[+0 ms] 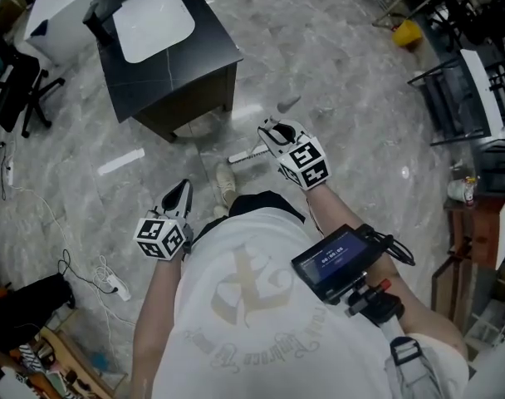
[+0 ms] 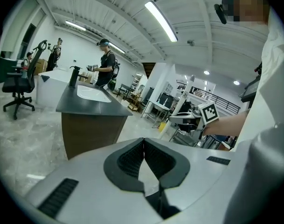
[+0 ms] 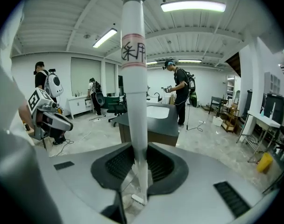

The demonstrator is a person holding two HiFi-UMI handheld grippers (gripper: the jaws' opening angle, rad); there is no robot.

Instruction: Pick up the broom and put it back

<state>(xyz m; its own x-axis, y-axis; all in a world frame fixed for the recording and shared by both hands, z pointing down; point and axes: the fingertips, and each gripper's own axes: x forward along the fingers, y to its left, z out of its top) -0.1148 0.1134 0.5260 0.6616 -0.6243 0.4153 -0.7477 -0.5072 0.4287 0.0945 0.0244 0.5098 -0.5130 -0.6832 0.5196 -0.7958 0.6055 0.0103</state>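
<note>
**Left gripper closed and empty**

The left gripper (image 2: 144, 141) has its jaws tip to tip with nothing between them. Beyond it, a dark worktop (image 2: 86, 108) carries a white sink (image 2: 93, 93) and a black faucet (image 2: 74, 76). A person (image 2: 104, 69) wearing a backpack stands behind. An office chair (image 2: 20, 85) is far left. At right is the right gripper (image 2: 177, 120).

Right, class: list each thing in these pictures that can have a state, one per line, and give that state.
White round broom handle with red bands: gripped, standing upright between the jaws.
Right gripper: shut on the handle.
Left gripper: shut, empty.
Black office chair: upright, unoccupied.
</note>
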